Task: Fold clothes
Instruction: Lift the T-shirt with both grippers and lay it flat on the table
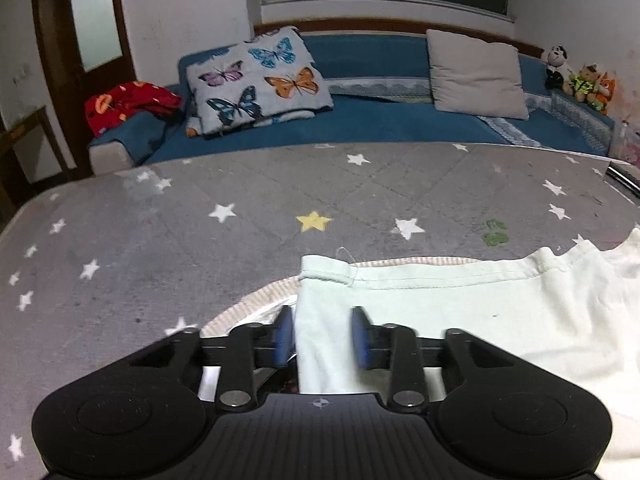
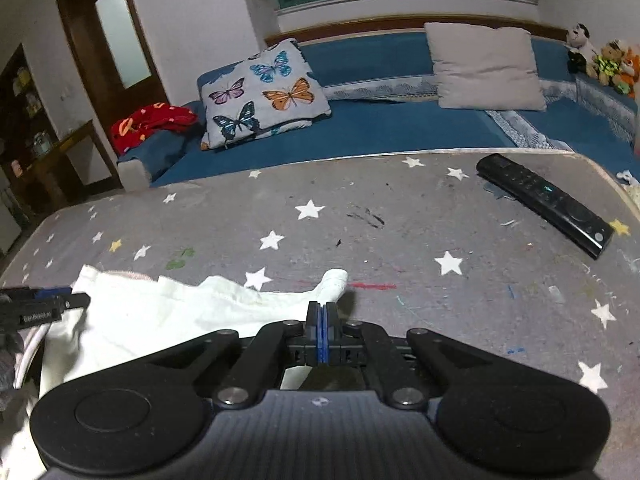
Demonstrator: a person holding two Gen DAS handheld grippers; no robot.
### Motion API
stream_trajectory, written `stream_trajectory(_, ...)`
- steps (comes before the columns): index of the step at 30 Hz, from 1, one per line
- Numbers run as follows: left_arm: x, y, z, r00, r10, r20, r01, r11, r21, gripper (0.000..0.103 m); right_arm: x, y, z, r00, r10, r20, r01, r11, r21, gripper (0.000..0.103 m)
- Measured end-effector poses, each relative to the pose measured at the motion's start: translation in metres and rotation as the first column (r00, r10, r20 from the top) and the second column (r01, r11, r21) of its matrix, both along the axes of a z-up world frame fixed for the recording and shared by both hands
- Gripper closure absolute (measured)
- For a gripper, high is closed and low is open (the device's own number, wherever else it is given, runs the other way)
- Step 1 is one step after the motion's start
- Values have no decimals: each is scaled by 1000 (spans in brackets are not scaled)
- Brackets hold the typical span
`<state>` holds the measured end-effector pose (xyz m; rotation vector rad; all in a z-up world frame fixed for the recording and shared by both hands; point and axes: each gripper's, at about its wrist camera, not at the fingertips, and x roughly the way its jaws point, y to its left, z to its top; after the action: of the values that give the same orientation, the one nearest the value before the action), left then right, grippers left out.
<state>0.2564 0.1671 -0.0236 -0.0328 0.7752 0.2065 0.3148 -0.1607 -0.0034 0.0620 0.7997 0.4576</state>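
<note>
Pale mint knit garment [image 1: 460, 308] spread flat on grey star-print table cover [image 1: 240, 208], stitched hem along far edge, ribbed striped cloth peeking from under it. Left gripper [image 1: 323, 336]: blue pads apart, garment's corner strip lying between, not pinched. Right gripper [image 2: 322, 334]: clenched fully, blue pads pressed together; whether garment's pointed corner [image 2: 334, 280] is caught, cannot tell. Faint lettering on left gripper's side, unreadable. Black slab-shaped remote control [image 2: 548, 200] far right, well apart from garment.
</note>
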Motion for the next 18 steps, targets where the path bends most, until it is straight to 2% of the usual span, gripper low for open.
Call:
stream_trajectory(2, 2, 1, -1, 1000, -18, 5, 18, 1000, -23, 94, 0, -1, 4, 1000, -4, 10, 4, 1000, 5, 102)
stream_trajectory(4, 3, -1, 3, 999, -33, 15, 33, 999, -12, 96, 1, -1, 12, 999, -10, 38, 10, 1000, 4, 103)
stream_trajectory(8, 8, -2, 32, 994, -39, 105, 38, 999, 10, 97, 3, -4, 35, 992, -54, 115, 53, 999, 14, 103)
stream_trajectory(12, 26, -6, 52, 983, -52, 177, 40, 997, 72, 97, 14, -3, 53, 973, -108, 202, 110, 994, 0, 103)
stream_trajectory(15, 45, -9, 47, 984, -59, 168, 45, 995, 85, 95, 32, 0, 47, 971, -121, 204, 127, 992, -15, 103)
stream_trajectory(18, 63, -9, 30, 991, -42, 123, 32, 996, 82, 93, 54, 4, 26, 983, -117, 141, 122, 992, -32, 100)
